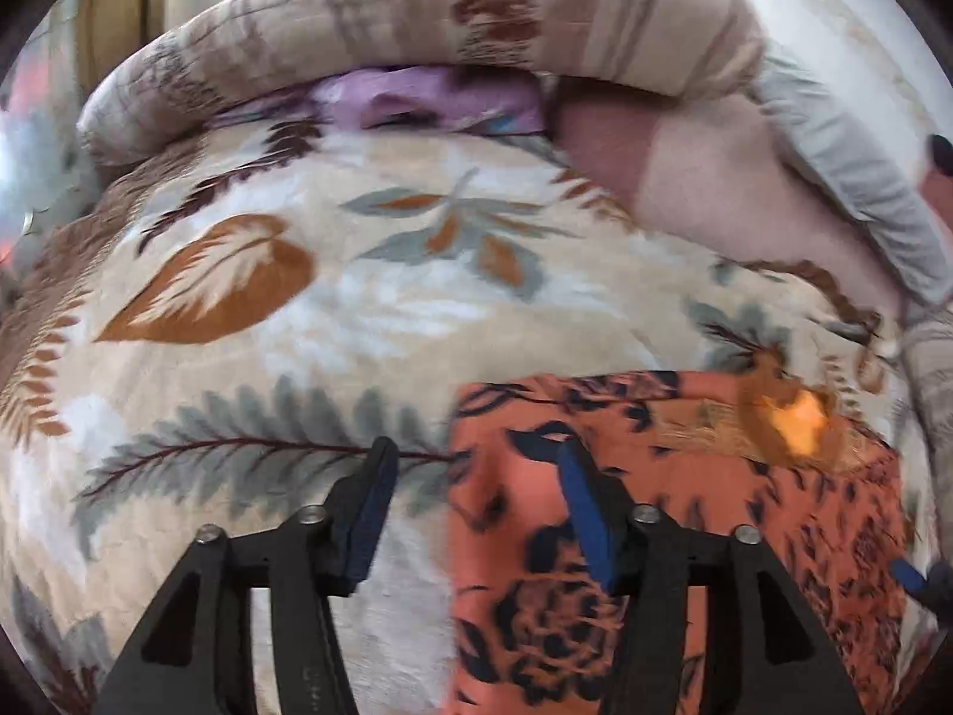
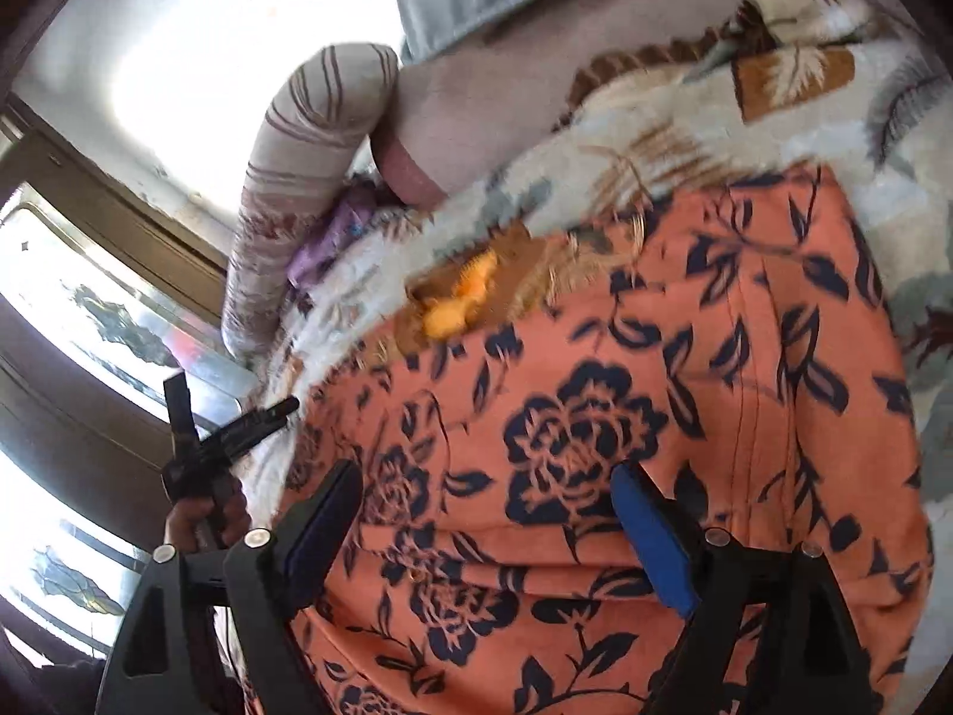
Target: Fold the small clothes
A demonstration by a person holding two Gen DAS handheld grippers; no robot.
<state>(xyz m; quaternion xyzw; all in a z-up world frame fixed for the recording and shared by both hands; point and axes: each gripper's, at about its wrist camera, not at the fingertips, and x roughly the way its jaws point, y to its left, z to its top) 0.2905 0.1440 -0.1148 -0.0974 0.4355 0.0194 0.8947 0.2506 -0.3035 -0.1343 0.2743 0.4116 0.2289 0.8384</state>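
An orange garment with a dark blue flower print (image 1: 685, 536) lies flat on a leaf-patterned blanket (image 1: 357, 310); it fills the right wrist view (image 2: 595, 447). It has a brown and yellow embroidered patch (image 1: 792, 417) at its far edge, also seen in the right wrist view (image 2: 464, 298). My left gripper (image 1: 476, 459) is open and empty, straddling the garment's left edge. My right gripper (image 2: 488, 476) is open and empty, just above the garment's middle. The left gripper (image 2: 232, 411) also shows at the left of the right wrist view.
A rolled striped quilt (image 1: 476, 18) lies along the far side of the bed. A purple cloth (image 1: 429, 98) is tucked under it. A pink pillow (image 1: 715, 179) and grey cloth (image 1: 863, 179) lie at the far right. A window with patterned glass (image 2: 89, 310) is at the left.
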